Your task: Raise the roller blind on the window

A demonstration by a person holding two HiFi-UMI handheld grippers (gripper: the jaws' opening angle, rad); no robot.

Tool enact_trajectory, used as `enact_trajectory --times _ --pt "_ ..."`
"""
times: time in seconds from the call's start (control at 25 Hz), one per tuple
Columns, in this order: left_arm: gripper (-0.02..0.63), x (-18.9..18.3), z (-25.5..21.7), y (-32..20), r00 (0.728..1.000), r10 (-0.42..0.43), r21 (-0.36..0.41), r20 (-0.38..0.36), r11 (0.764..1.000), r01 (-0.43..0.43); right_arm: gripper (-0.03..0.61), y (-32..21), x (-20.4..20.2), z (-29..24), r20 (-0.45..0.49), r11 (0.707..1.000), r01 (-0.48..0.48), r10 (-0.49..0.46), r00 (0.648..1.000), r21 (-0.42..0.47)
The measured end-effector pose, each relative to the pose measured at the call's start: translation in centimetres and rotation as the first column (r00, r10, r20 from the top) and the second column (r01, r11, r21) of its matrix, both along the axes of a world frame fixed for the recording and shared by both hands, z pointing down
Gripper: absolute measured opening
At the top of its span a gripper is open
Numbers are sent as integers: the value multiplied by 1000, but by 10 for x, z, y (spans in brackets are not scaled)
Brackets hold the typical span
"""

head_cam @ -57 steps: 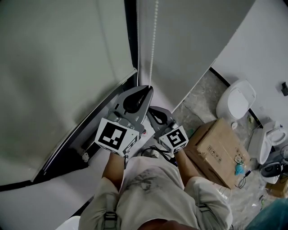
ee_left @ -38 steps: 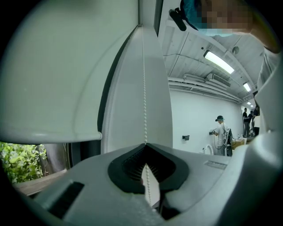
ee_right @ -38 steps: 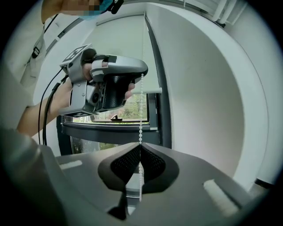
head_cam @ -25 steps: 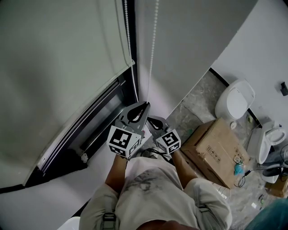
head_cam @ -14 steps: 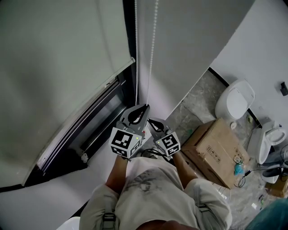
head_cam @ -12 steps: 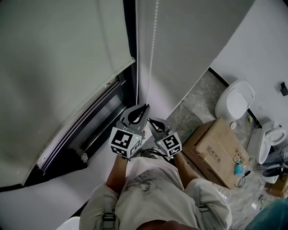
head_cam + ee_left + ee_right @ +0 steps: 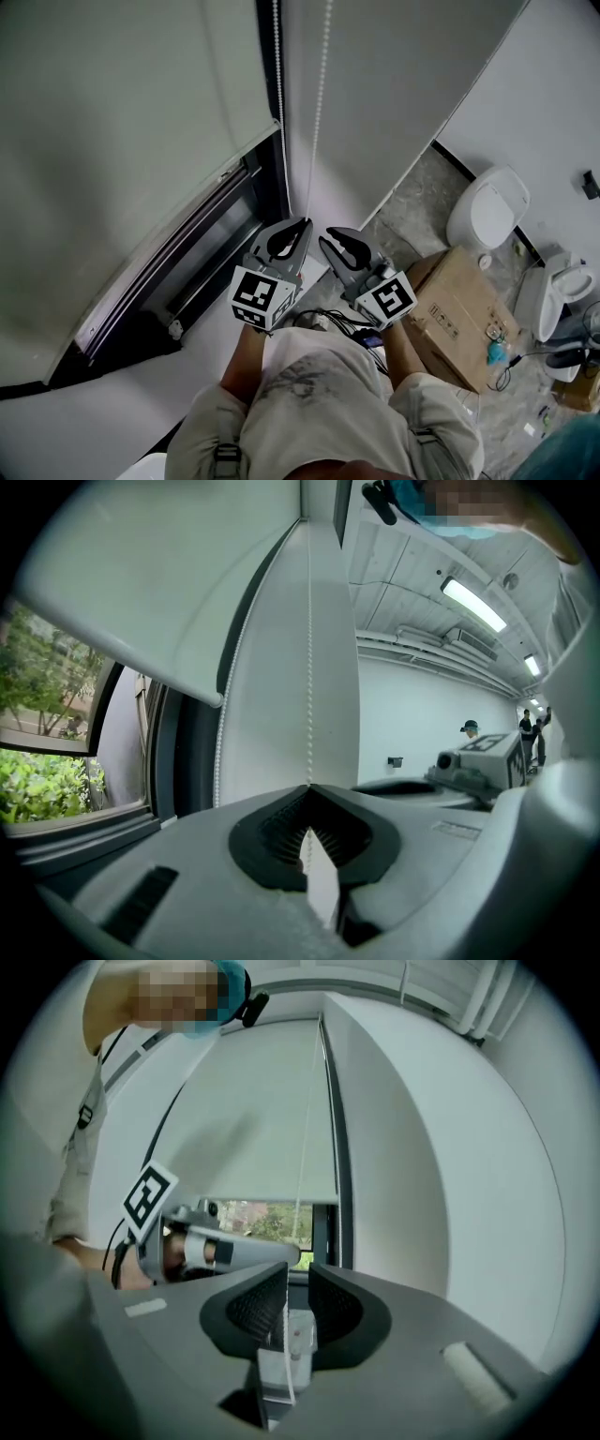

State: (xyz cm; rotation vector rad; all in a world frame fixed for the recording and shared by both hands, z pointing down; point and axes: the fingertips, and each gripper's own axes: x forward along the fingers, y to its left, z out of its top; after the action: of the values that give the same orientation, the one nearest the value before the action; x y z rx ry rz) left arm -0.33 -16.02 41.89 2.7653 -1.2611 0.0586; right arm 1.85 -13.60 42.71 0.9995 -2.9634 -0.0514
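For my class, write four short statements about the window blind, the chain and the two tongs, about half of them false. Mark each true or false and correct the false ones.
1. The left tongs are shut on the bead chain. True.
2. The right tongs are clamped tight together. False: their jaws stand apart.
3. The roller blind covers the whole window. False: its bottom edge hangs above the sill, and greenery shows beneath it.
4. A cardboard box stands on the floor to the person's right. True.
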Motion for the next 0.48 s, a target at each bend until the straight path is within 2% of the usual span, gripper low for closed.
enact_trajectory --times 0.16,0.48 --pt "6 2 0 1 1000 2 0 2 1000 -2 83 -4 -5 -46 2 996 23 -23 1000 90" --pt "6 6 0 2 1000 7 1 6 1000 -7 81 -14 -18 -104 61 985 78 -88 994 156"
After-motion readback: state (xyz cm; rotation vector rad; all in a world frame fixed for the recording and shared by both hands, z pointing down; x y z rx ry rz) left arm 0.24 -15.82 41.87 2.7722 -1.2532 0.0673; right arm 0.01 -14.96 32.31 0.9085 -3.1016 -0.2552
